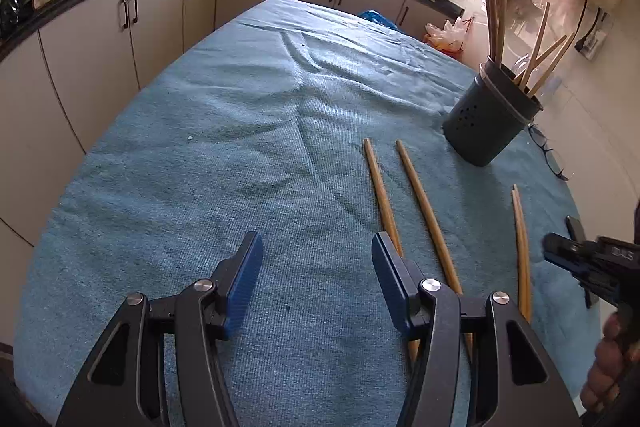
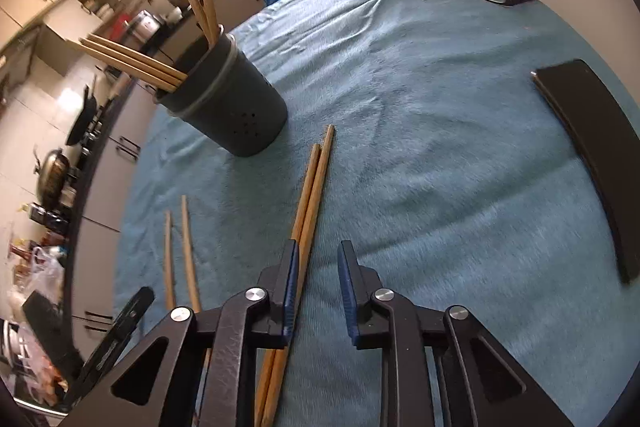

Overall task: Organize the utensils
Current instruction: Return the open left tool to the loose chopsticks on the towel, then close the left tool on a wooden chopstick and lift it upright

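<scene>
Reaching for light, stiff, slippery chopsticks (image 2: pixel 310 203) beside the holder (image 2: pixel 236 107).
Both claws, right gripper (image 2: pixel 318 291) and left gripper (image 1: pixel 316 279), are released; pinching mid-shaft is probably best.

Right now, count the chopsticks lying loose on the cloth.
4: two single chopsticks beside the left gripper, and a touching pair by the right gripper.
</scene>
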Available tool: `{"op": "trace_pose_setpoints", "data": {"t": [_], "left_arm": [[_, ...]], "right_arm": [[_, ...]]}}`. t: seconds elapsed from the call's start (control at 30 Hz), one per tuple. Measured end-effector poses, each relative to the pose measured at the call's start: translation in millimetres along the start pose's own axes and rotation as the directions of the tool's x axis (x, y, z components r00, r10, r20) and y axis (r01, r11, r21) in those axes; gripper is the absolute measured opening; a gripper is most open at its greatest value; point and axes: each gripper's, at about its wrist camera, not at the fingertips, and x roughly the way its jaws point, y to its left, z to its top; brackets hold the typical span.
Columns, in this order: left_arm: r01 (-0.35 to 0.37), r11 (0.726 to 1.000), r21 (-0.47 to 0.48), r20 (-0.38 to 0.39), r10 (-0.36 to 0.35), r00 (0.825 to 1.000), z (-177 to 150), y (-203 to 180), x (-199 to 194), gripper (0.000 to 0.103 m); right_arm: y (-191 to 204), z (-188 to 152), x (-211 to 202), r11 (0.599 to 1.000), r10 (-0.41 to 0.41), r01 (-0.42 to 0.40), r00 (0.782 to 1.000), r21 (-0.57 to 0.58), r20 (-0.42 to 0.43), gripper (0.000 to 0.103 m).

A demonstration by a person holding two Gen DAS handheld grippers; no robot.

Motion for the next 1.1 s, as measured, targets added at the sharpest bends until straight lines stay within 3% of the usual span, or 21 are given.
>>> {"op": "trace_pose_setpoints", "data": {"t": [0.17, 0.33, 0.6, 0.77, 0.83, 0.97, 1.1], "left_arm": [[0.022, 1.0, -0.009, 0.0, -0.022, 1.0, 1, 1, 1, 0.057], [0.047, 0.999, -0.017, 0.0, -0.047, 0.999, 3, 2, 2, 0.06], [0.029, 1.0, 0.01, -0.009, -0.029, 1.0, 2, -2, 4, 0.062], [0.026, 0.999, 0.036, -0.027, -0.025, 0.999, 1, -8, 4, 0.062], [0.021, 0.998, 0.057, -0.04, -0.018, 0.999, 1, -15, 4, 0.062], [0.005, 0.997, 0.08, -0.086, 0.002, 0.996, 8, -33, 12, 0.062], [-0.058, 0.994, 0.094, -0.14, 0.071, 0.988, 16, -45, 26, 0.051]], "right_arm": [[13, 12, 18, 0.995, -0.092, 0.092, 0.996, -0.034, -0.005, 0.014], [20, 16, 32, 0.99, -0.131, 0.13, 0.991, -0.056, -0.011, 0.013], [41, 23, 40, 0.937, -0.301, 0.303, 0.953, -0.175, 0.035, 0.01], [24, 23, 30, 0.963, -0.226, 0.228, 0.974, -0.145, 0.032, 0.007], [12, 21, 22, 0.985, -0.137, 0.139, 0.99, -0.101, 0.026, 0.007], [0, 15, 2, 0.994, -0.078, 0.081, 0.996, -0.074, 0.054, 0.007], [-5, 18, -13, 0.997, -0.025, 0.03, 0.997, -0.074, 0.077, 0.007]]}}
